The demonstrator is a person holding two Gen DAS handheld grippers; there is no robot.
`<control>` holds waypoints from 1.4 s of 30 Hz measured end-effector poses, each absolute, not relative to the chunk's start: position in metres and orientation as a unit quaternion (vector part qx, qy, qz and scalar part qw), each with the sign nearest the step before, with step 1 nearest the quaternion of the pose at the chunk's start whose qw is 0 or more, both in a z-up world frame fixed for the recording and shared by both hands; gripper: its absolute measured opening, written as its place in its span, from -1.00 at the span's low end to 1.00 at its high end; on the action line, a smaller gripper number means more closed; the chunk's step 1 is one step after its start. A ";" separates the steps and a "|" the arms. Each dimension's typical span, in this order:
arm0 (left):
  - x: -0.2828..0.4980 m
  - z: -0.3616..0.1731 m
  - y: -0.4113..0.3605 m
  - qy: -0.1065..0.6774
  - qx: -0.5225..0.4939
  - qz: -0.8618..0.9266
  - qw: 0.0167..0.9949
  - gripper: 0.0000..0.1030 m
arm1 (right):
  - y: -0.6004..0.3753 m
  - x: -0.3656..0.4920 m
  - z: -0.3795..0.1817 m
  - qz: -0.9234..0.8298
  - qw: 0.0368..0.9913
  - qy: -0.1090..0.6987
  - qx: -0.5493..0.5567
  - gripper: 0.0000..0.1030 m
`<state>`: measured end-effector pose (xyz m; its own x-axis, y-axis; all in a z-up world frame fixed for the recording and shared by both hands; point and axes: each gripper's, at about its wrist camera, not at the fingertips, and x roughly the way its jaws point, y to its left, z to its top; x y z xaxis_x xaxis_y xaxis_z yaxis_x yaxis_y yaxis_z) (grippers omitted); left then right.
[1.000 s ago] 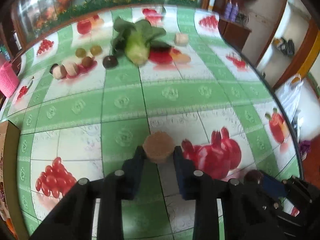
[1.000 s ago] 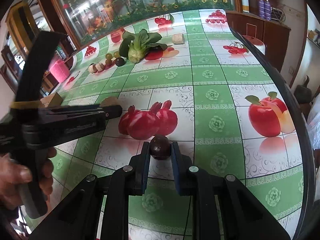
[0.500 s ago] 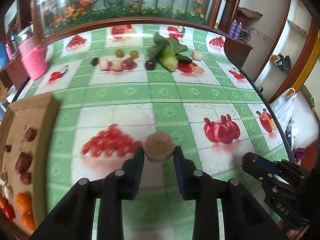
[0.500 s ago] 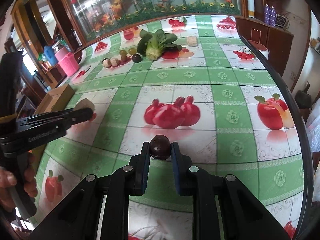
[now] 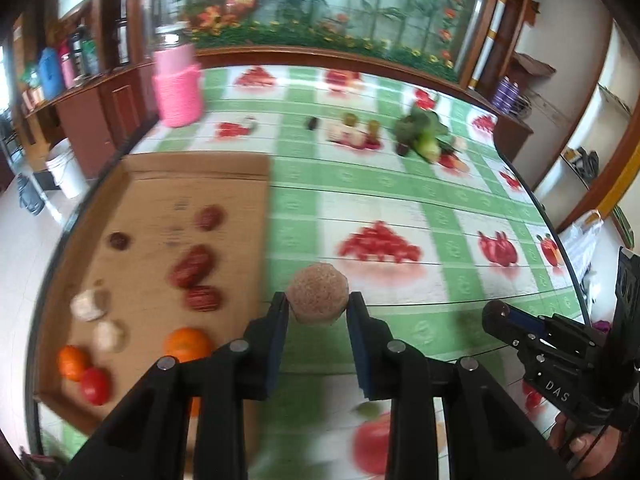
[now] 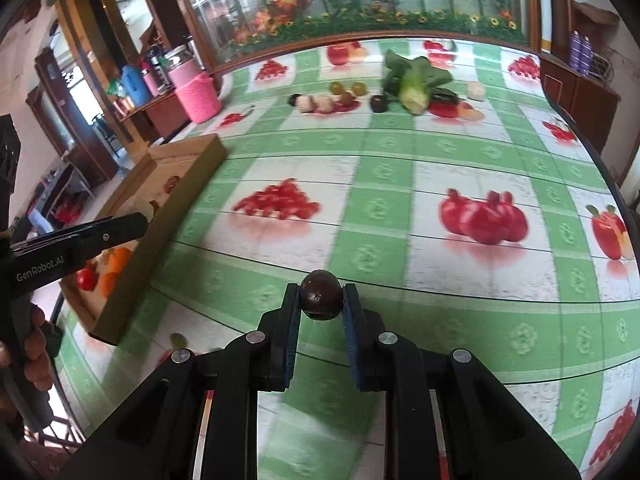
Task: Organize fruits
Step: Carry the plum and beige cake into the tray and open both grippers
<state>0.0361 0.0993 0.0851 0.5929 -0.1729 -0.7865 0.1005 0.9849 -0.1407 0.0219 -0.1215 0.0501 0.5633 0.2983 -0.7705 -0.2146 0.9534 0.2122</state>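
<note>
Both my claws have swung across the table toward its left edge, where the cardboard tray (image 5: 192, 168) has now come into view; my left gripper (image 5: 318, 308) stays clamped on the rough brown fruit (image 5: 317, 299), just beside the tray's right wall, and my right gripper (image 6: 321, 300) pinches the dark round fruit (image 6: 321, 295) over the tablecloth (image 6: 460, 280). I judge this the carrying step; next each fruit must clear the wall, hang over bare cardboard, then the jaws part.

- Grippers: two, the left gripper (image 5: 318, 310) and the right gripper (image 6: 321, 300).
- Cardboard tray (image 5: 240, 168): one.
- Oranges in tray: two (image 5: 188, 344), (image 5: 73, 362).
- Red tomato-like fruit in tray: one (image 5: 95, 386).
- Rough tan round fruit (image 5: 318, 299): one.
- Dark round fruit (image 6: 321, 295): one.
- Leafy green vegetable (image 6: 412, 80): one.
- Pink knitted container (image 6: 198, 96): one.
</note>
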 end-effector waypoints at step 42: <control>0.154 0.076 0.252 0.462 -0.080 0.018 0.883 -0.37 | 0.106 0.159 0.074 0.247 0.869 0.426 -0.045 -0.61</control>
